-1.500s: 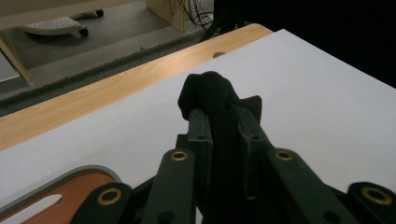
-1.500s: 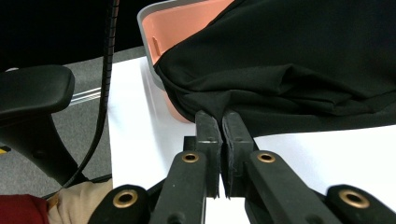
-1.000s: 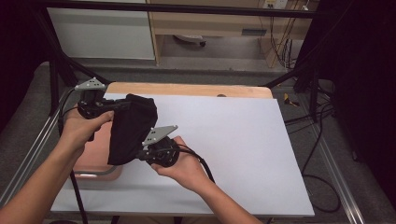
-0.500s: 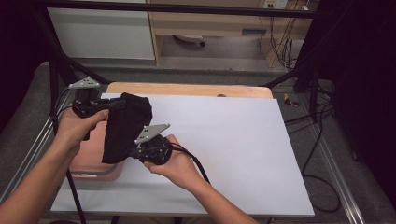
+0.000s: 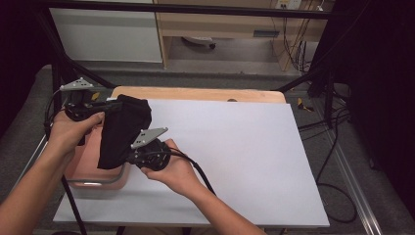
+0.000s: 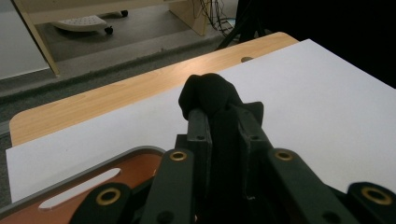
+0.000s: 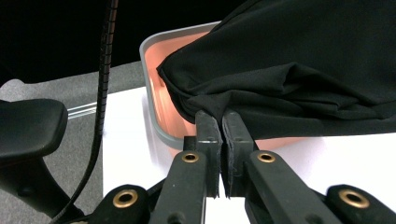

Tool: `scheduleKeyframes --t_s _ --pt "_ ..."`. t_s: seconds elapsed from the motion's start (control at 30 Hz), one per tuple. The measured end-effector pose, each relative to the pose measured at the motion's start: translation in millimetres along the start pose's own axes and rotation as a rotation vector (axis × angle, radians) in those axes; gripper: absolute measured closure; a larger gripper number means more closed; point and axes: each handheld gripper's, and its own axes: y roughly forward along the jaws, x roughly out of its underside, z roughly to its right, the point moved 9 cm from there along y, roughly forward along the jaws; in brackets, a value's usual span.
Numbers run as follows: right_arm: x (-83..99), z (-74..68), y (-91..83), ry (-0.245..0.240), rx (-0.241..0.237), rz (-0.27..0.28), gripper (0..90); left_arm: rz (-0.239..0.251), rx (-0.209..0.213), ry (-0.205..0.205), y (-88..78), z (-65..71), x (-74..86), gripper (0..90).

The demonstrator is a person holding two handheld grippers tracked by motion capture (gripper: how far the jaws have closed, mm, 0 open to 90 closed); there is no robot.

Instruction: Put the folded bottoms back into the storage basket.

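Observation:
A black cloth point(image 5: 122, 129) hangs between my two grippers above the left end of the table. My left gripper point(image 5: 113, 105) is shut on the cloth's top edge, and in the left gripper view the cloth point(image 6: 208, 91) bulges out past that gripper's point(image 6: 219, 114) closed jaws. Lower down, my right gripper point(image 5: 129, 157) is shut on the bottom corner; its jaws point(image 7: 222, 119) pinch a fold of the cloth point(image 7: 303, 70). Under the cloth stands an orange-pink tray point(image 5: 78, 164) with a grey rim point(image 7: 152, 93), also seen in the left gripper view point(image 6: 140, 161).
A white sheet point(image 5: 235, 147) covers most of the wooden table point(image 5: 195, 93), bare to the right of the hands. A black cable point(image 7: 105, 70) hangs beside the tray. Black frame legs point(image 5: 303, 78) and floor cables point(image 5: 337, 147) lie off the table's right.
Both hands have carried the cloth to the left, so it now hangs more over the tray. Both grips are unchanged.

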Motion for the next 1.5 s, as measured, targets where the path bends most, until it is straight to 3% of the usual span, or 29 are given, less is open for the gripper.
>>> scheduleKeyframes --t_s 1.5 --pt "-9.3 1.1 34.7 -0.029 0.013 -0.013 87.8 0.006 -0.036 -0.033 -15.8 -30.0 11.1 79.2"
